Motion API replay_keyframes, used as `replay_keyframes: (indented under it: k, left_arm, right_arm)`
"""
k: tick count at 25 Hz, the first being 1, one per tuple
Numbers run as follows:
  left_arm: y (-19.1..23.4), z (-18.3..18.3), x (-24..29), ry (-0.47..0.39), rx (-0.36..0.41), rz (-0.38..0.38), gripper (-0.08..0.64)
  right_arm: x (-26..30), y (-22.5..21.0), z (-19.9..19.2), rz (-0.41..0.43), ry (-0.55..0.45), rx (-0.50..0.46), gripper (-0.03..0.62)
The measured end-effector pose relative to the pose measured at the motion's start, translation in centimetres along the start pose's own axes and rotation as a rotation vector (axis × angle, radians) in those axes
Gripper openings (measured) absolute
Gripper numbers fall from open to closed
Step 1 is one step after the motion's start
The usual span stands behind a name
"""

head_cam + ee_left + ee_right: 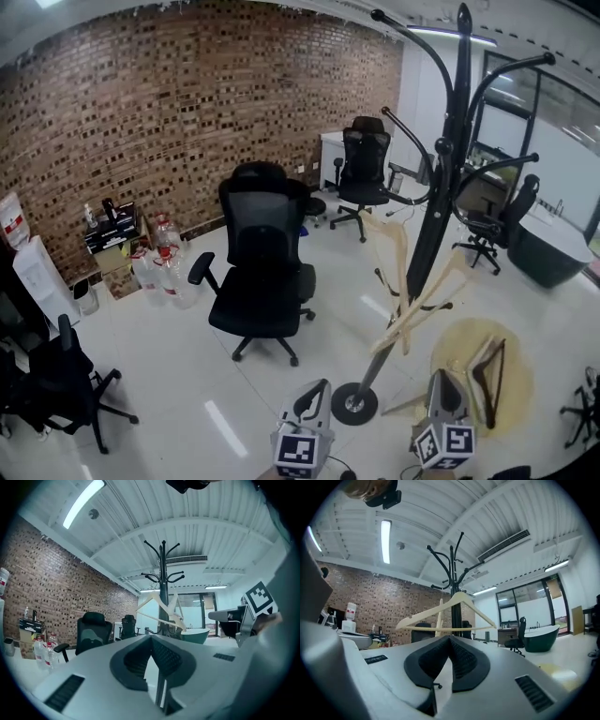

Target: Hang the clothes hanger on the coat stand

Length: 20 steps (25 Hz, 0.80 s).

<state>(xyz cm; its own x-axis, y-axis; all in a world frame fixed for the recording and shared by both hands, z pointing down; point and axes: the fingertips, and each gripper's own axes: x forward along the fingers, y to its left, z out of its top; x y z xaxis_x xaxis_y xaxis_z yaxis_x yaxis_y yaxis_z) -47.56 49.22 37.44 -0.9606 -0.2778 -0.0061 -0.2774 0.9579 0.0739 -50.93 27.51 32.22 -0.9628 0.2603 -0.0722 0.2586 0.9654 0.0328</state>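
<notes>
You face a black metal coat stand (429, 234), pale cream wooden clothes hangers (401, 262), a black mesh office chair (262, 272), a glossy white floor (169, 366), a tan round mat (455, 342), and a red-brown brick wall (141, 103) mottled with darker and lighter bricks.

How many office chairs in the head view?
4: centre chair, back chair, right chair behind coat stand, lower-left chair. A fifth may be cropped far right.
</notes>
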Motion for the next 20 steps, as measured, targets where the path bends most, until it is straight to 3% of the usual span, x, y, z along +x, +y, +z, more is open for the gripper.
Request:
replay_keyframes:
  k: [5,11,20]
  left_arm:
    - [0.3,-1.4,-1.9,0.005,-0.033,-0.044,0.018]
    - [-3.7,-2.0,-5.3,0.02,-0.005,-0.072,0.018]
    - [-12.1,-3.6,-9.6,0.07,0.03,0.027,0.018]
  right_arm:
    - [-2.9,1.4,-1.4,-0.055,0.026,-0.023,0.002]
    - [-8.3,0.6,-2.2,-0.056,0.067,-0.01,0.002]
    - [-15.0,-3.4,-4.6,0.046,0.079,0.028,0.002]
